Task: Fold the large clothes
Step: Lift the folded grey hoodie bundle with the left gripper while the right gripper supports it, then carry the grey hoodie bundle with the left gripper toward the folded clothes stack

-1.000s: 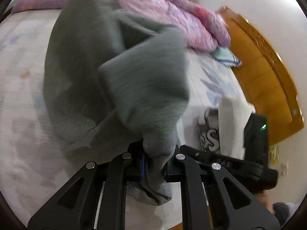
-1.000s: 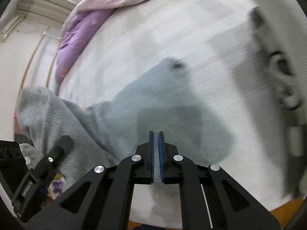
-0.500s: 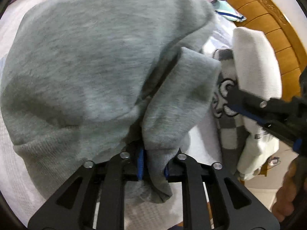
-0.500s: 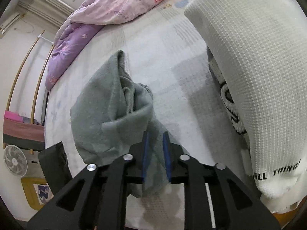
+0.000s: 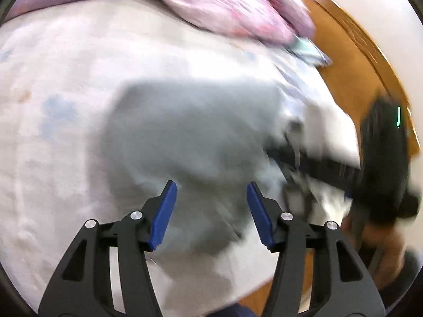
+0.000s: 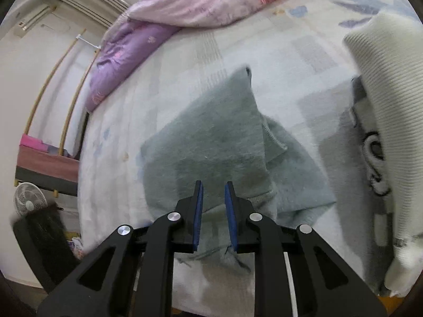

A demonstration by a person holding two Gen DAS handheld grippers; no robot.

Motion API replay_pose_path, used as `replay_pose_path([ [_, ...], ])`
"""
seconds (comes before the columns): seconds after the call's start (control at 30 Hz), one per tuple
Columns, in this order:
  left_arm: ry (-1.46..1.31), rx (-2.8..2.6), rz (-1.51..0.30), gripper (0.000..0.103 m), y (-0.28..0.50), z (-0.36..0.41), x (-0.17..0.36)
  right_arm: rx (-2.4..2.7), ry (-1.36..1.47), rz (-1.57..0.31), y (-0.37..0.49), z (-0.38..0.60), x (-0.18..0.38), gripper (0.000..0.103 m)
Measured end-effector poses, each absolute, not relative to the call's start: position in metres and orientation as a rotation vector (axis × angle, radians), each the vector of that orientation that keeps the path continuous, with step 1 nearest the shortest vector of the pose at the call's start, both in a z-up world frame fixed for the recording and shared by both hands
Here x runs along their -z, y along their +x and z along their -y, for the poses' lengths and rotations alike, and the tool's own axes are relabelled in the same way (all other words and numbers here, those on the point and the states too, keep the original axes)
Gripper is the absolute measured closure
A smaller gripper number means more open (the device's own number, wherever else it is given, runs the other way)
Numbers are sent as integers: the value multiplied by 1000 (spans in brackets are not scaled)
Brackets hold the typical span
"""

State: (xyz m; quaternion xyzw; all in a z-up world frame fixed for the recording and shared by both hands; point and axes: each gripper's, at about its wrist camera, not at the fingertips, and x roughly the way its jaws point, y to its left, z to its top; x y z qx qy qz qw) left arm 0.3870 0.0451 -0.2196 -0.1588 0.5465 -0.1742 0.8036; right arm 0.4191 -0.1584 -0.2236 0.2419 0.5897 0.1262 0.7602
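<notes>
Having just spread my left gripper [image 5: 208, 206] wide, with my right gripper [image 6: 213, 211] narrowly parted and empty, I've let the grey garment [image 6: 211, 142] lie folded on the bed [image 6: 185, 60] beside the white sweater [image 6: 391, 92], likely stacking.

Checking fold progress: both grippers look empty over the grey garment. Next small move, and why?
Probably lift both grippers clear and size up the fold. The left gripper has just been opening and its jaws stand wide with nothing between them. The right gripper is narrowly open, also empty. The grey garment lies folded on the bed, beside the white knit.
</notes>
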Motion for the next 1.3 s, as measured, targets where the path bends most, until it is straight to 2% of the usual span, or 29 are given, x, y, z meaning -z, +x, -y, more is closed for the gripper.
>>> replay_pose_path([
  [0.13,-297,320,-1155,46,439,-48,227,-208,540,-1404,420,163,274,87],
  [0.27,-223,325,-1226,45,478,-30,253,-94,568,-1470,413,184,305,89],
  [0.4,-171,332,-1266,45,496,-19,265,-98,682,-1463,405,198,305,86],
  [0.47,-209,338,-1270,45,497,-29,264,-72,715,-1454,396,203,295,76],
  [0.5,-229,343,-1262,44,494,-36,261,-50,730,-1443,391,206,291,55],
  [0.53,-243,349,-1253,44,489,-43,258,2,749,-1420,382,210,285,41],
  [0.63,-284,347,-1240,43,470,-64,245,72,825,-1414,366,219,289,29],
  [0.7,-346,326,-1242,42,459,-78,241,95,904,-1440,358,223,304,28],
  [0.77,-402,296,-1237,32,448,-91,239,82,1019,-1449,352,226,320,28],
  [0.9,-490,255,-1290,32,427,-114,258,-3,1171,-1433,359,226,341,28],
  [0.97,-548,242,-1335,32,422,-120,274,-18,1195,-1446,365,224,350,25],
  [1.03,-588,269,-1353,31,418,-120,288,-33,1252,-1424,370,225,358,13],
  [1.17,-638,277,-1348,20,419,-122,302,-63,1252,-1406,374,223,359,10],
  [1.2,-676,279,-1353,20,419,-124,305,-66,1256,-1399,370,223,358,10],
  [1.23,-690,279,-1354,20,419,-125,305,-107,1280,-1369,369,222,353,16],
  [1.3,-672,294,-1352,20,418,-124,304,-176,1319,-1341,361,219,346,33],
])
